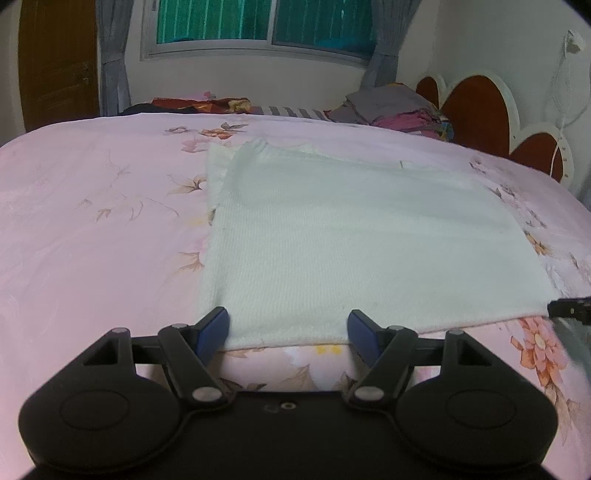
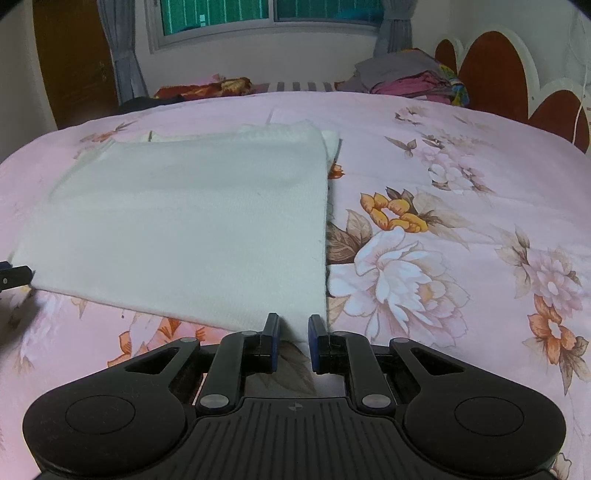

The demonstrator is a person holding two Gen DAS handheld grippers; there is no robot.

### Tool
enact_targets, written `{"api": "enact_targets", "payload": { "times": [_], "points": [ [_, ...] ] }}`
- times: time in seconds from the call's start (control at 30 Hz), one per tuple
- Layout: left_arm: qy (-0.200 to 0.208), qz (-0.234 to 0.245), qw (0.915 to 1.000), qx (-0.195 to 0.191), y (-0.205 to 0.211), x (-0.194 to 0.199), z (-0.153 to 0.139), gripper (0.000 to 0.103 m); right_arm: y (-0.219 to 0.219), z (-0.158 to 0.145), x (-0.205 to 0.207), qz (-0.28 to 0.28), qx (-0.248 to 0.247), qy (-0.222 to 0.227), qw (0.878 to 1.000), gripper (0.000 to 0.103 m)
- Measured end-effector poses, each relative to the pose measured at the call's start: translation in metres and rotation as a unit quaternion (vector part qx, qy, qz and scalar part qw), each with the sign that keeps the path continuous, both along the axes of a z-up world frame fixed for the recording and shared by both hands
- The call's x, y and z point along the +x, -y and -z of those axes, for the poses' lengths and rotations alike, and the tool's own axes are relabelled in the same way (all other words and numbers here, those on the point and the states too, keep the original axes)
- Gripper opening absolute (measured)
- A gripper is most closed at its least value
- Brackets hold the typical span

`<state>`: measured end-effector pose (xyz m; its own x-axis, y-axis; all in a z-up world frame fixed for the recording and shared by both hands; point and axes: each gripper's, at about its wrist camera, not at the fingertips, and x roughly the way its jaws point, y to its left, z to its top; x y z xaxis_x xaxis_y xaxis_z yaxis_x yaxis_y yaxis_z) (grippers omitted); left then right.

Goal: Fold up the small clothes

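Bedspread (image 1: pixel 92 221), pink and floral, carries a white garment (image 1: pixel 351 240); left tool (image 1: pixel 288 328) gapes wide, right tool (image 2: pixel 293 332) narrowly parted; window (image 1: pixel 266 22) beyond.

No lettering turns up anywhere in either view: no words, no brand, no numbers that can be read. The white garment (image 1: pixel 354 236) carries no visible tag or print, and the pink bedspread (image 2: pixel 461 221) offers only flowers. The black body of the right tool (image 2: pixel 294 334) bears a small round crosshair mark, not a character, and the left tool (image 1: pixel 288 330) shows only screw heads.
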<state>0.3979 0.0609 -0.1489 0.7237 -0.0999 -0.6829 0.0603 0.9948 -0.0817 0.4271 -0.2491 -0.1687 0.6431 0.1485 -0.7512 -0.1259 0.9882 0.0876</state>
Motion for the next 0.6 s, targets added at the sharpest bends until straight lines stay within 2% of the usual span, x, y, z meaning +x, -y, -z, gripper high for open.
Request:
{"api": "enact_targets", "payload": {
  "times": [0.1, 0.13, 0.17, 0.2, 0.23, 0.27, 0.33, 0.37, 0.4, 0.5, 0.6],
  "points": [
    [-0.006, -0.008, 0.9999, 0.008, -0.002, -0.003, -0.005, 0.073, 0.001, 0.0, 0.0, -0.003, 0.0, -0.001, 1.0, 0.014],
    [-0.001, -0.021, 0.9996, 0.02, -0.001, -0.008, -0.009, 0.079, 0.002, -0.002, 0.0, 0.0, 0.001, -0.001, 1.0, 0.014],
    [0.012, -0.038, 0.9985, 0.037, 0.001, -0.015, -0.013, 0.089, 0.004, -0.006, -0.003, 0.006, 0.005, 0.006, 1.0, 0.014],
    [0.032, -0.044, 0.9977, 0.04, 0.001, -0.025, -0.017, 0.091, 0.007, -0.011, -0.008, 0.009, 0.015, 0.02, 1.0, 0.014],
    [0.04, -0.04, 0.998, 0.029, 0.002, -0.032, -0.019, 0.09, 0.011, -0.016, -0.013, 0.012, 0.03, 0.03, 0.999, 0.014],
    [0.036, -0.04, 0.9985, 0.008, 0.002, -0.038, -0.02, 0.085, 0.014, -0.02, -0.017, 0.013, 0.042, 0.032, 0.998, 0.014],
    [0.016, -0.043, 0.9974, -0.056, -0.001, -0.043, -0.015, 0.066, 0.013, -0.025, -0.024, 0.01, 0.055, 0.036, 0.998, 0.014],
    [0.001, -0.052, 0.993, -0.106, -0.005, -0.044, -0.009, 0.049, 0.012, -0.028, -0.027, 0.006, 0.062, 0.036, 0.997, 0.014],
    [-0.011, -0.072, 0.9859, -0.151, -0.01, -0.044, -0.004, 0.044, 0.01, -0.029, -0.03, 0.003, 0.07, 0.035, 0.997, 0.014],
    [-0.002, -0.138, 0.9587, -0.249, -0.024, -0.046, 0.01, 0.045, 0.002, -0.036, -0.037, -0.005, 0.083, 0.04, 0.996, 0.014],
    [0.01, -0.181, 0.926, -0.331, -0.035, -0.039, 0.024, 0.051, -0.006, -0.039, -0.034, -0.014, 0.094, 0.044, 0.994, 0.014]
  ]
}}
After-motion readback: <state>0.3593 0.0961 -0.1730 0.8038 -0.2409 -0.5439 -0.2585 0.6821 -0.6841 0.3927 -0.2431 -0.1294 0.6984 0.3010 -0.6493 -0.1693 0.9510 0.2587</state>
